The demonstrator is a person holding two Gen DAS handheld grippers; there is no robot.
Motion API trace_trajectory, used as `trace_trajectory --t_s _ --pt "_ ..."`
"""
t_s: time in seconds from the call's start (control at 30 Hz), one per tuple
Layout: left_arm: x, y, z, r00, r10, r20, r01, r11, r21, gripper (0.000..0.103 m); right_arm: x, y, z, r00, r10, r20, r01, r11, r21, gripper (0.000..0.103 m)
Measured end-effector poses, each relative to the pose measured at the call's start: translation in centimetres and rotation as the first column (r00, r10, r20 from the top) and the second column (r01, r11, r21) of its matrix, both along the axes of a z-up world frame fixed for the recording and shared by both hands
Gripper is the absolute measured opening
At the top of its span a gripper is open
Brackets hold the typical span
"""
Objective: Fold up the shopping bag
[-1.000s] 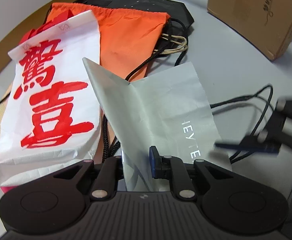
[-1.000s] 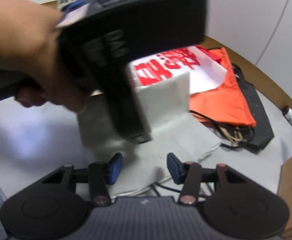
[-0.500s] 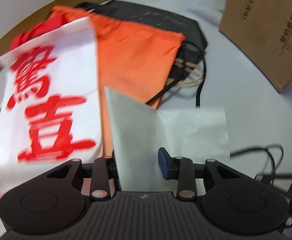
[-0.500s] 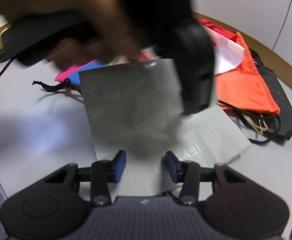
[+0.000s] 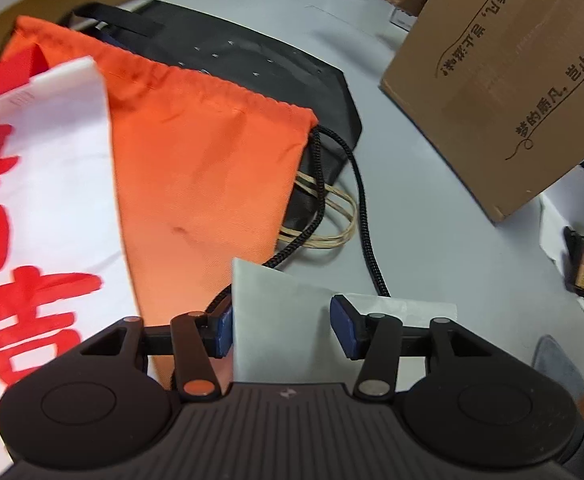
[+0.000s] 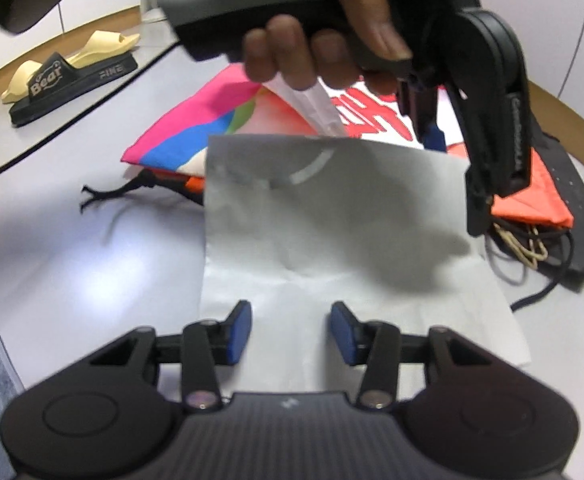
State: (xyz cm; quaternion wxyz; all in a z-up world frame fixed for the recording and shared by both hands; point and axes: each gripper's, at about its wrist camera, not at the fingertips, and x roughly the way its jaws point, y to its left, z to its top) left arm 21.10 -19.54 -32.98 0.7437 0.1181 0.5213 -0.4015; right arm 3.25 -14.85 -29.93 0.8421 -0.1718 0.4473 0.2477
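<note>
A flat grey paper shopping bag (image 6: 332,248) lies on the white table, its far half folded over toward me. In the left wrist view the bag's raised edge (image 5: 279,320) stands between the fingers of my left gripper (image 5: 281,330), whose jaws are apart and not pinching it. In the right wrist view the left gripper and the hand holding it hang above the bag's far edge. My right gripper (image 6: 289,332) is open and empty, low over the bag's near half.
A pile of other bags lies behind: white with red characters (image 5: 39,208), orange drawstring (image 5: 207,152), black (image 5: 251,60), pink and blue (image 6: 195,128). A cardboard box (image 5: 504,80) stands at the right. A slipper (image 6: 71,76) lies far left. Black cords (image 5: 366,220) trail beside the bag.
The left gripper carried the bag's edge across, folding the far half over; its jaws have opened. The right gripper stayed open over the bag's near part.
</note>
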Motion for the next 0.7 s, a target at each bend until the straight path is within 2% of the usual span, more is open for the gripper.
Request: trace_trajectory --t_s 0.13,0.23,0.33,0.5,0.7 --pt "-0.1 0.7 0.2 0.999 0.028 -0.027 -0.029 0.999 -0.031 0.021 0.0 -0.1 0.2 1.000 0.007 -0.011 -0.007 1.000 0.006 0.047" --pt "-0.7 1.8 1.1 0.998 0.060 -0.027 -0.061 0.997 -0.045 0.016 -0.3 -0.2 0.3 1.000 0.019 -0.017 -0.019 1.000 -0.003 0.047" --pt "-1.2 3.2 1.6 0.994 0.106 -0.010 -0.107 0.994 -0.040 0.014 -0.8 -0.4 0.4 1.000 0.022 -0.016 -0.023 1.000 -0.013 0.053" --pt "-3.8 7.2 2.2 0.968 0.249 0.022 -0.249 0.968 -0.006 0.014 -1.6 -1.6 0.6 1.000 -0.008 -0.017 0.008 1.000 -0.010 0.062" --pt "-6.6 9.8 1.9 0.934 0.356 0.032 -0.357 0.933 0.041 0.014 -0.8 -2.6 0.8 0.996 -0.090 -0.031 0.091 0.995 0.040 0.061"
